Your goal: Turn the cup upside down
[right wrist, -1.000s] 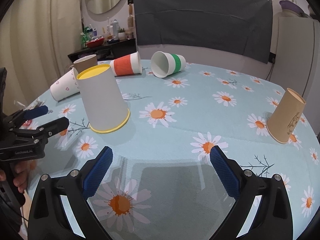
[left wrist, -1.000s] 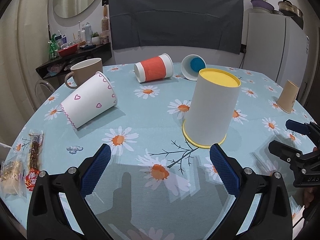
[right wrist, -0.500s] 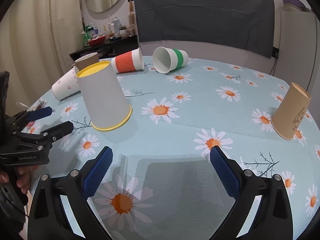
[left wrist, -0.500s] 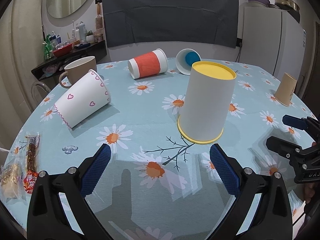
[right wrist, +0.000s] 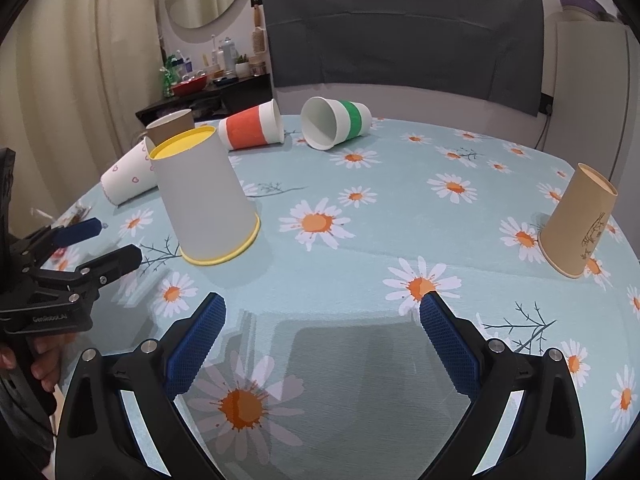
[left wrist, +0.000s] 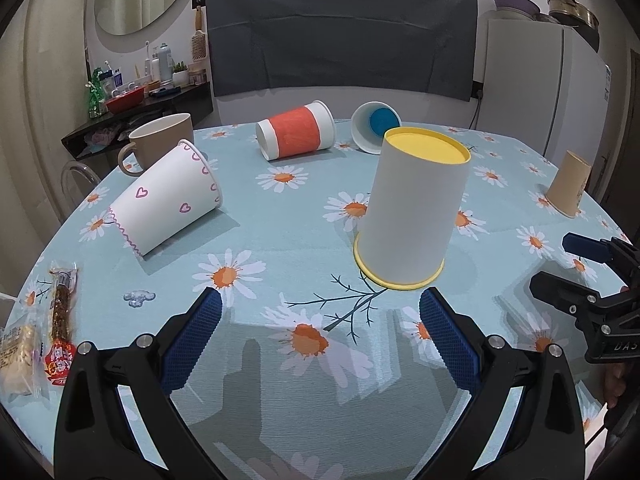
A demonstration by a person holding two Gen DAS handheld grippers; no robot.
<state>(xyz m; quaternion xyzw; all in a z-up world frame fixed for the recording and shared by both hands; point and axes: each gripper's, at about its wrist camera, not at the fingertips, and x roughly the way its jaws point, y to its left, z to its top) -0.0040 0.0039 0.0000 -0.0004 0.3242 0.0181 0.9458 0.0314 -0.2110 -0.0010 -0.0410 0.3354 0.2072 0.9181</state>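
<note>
A white cup with a yellow rim and base (left wrist: 416, 208) stands upside down on the daisy tablecloth; it also shows in the right wrist view (right wrist: 204, 196). My left gripper (left wrist: 320, 320) is open and empty, a little short of that cup. My right gripper (right wrist: 320, 320) is open and empty over bare cloth. A white cup with pink hearts (left wrist: 164, 200), a red-banded cup (left wrist: 296, 134) and a green-banded cup (right wrist: 336, 122) lie on their sides. A tan paper cup (right wrist: 578, 222) stands upside down at the right.
A brown mug (left wrist: 160, 140) stands upright at the far left. Snack packets (left wrist: 60, 320) lie at the left table edge. A dark shelf with bottles (left wrist: 136, 100) and a white fridge (left wrist: 532, 88) stand beyond the table. Each gripper shows in the other's view (right wrist: 72, 252).
Both grippers have drawn back slightly and risen a little; the cups sit lower and nearer in view. Nothing on the table has moved.
</note>
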